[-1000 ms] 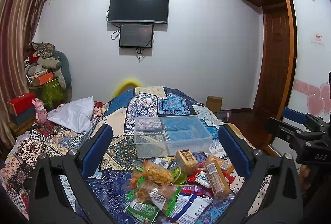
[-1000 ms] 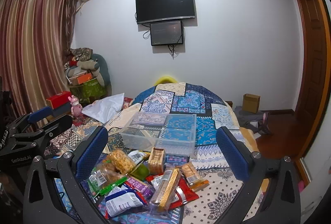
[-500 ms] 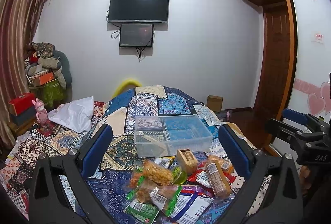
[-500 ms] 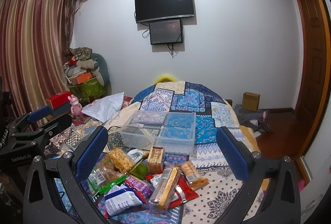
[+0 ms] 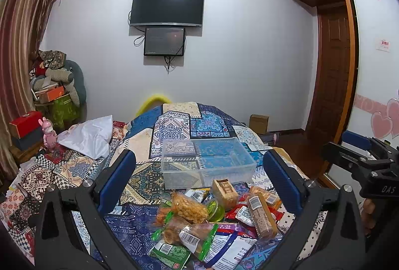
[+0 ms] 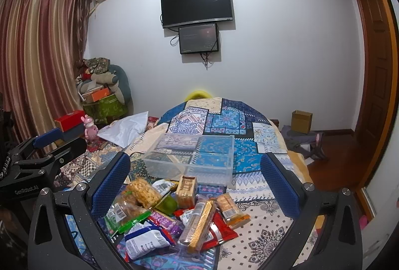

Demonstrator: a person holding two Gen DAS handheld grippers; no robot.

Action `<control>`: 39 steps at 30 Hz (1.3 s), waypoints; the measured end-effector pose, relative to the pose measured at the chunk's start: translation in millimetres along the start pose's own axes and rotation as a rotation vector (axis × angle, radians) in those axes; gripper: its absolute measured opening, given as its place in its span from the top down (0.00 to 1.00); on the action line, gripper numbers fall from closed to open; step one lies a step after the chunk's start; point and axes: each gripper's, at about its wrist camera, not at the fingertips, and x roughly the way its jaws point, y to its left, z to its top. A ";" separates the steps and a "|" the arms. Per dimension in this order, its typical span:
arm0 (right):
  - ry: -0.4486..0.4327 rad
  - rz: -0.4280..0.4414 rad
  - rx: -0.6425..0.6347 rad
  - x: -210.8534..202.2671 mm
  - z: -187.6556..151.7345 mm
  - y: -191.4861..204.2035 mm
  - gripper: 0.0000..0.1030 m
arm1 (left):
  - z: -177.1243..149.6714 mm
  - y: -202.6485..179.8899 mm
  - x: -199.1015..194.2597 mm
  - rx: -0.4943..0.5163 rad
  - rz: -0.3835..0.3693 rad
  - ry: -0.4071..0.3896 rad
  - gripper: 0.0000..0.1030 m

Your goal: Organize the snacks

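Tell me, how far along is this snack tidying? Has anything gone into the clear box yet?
Nothing looks done yet: the clear box on the bed shows only the quilt through its walls. Nothing is in hand either; the left gripper and right gripper both stand wide open above the snack pile. Everything is left: all the packets lie heaped in front of the box, waiting to be moved in.

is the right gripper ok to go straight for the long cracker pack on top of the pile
Probably yes. The right gripper is open and empty, and the long cracker pack lies on top of the snack pile between its fingers, nothing covering it.
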 end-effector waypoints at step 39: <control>0.280 -0.001 0.033 77.6 -55.5 -27.4 0.00 | -58.0 18.2 90.9 -0.013 -0.006 0.314 0.00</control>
